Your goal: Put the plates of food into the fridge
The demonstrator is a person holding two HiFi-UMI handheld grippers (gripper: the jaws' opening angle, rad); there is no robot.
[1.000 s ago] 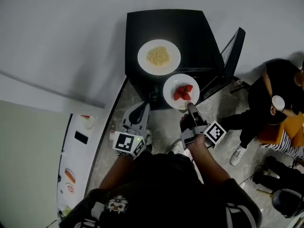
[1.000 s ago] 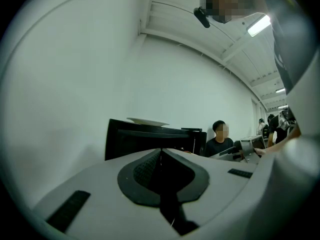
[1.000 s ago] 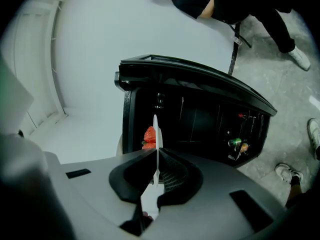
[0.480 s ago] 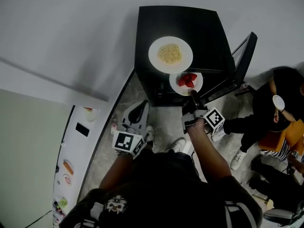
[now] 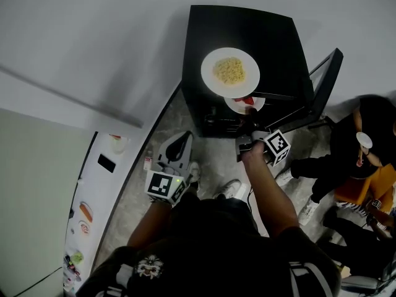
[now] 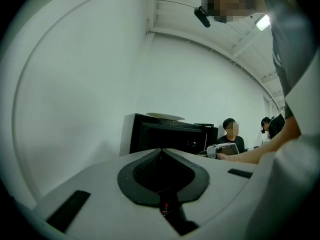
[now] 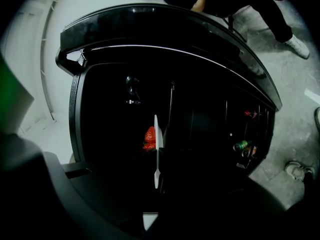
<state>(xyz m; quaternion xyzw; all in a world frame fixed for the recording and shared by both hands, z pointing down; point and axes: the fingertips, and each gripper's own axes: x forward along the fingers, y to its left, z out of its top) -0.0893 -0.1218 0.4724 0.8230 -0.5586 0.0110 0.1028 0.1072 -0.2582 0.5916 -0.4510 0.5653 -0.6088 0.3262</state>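
The right gripper point(image 5: 250, 121) had its fingers clamped narrowly on the rim of the plate of strawberries point(image 5: 239, 107), which reached partly inside the open black mini fridge point(image 5: 247, 26), just under the front edge of its top. The plate of noodles point(image 5: 210, 79) rested on that top, near the front edge. The fridge door point(image 5: 325, 82) stood open at the right. The left gripper point(image 5: 184, 138) hung low, well apart from the fridge, its fingers apparently together with nothing between them
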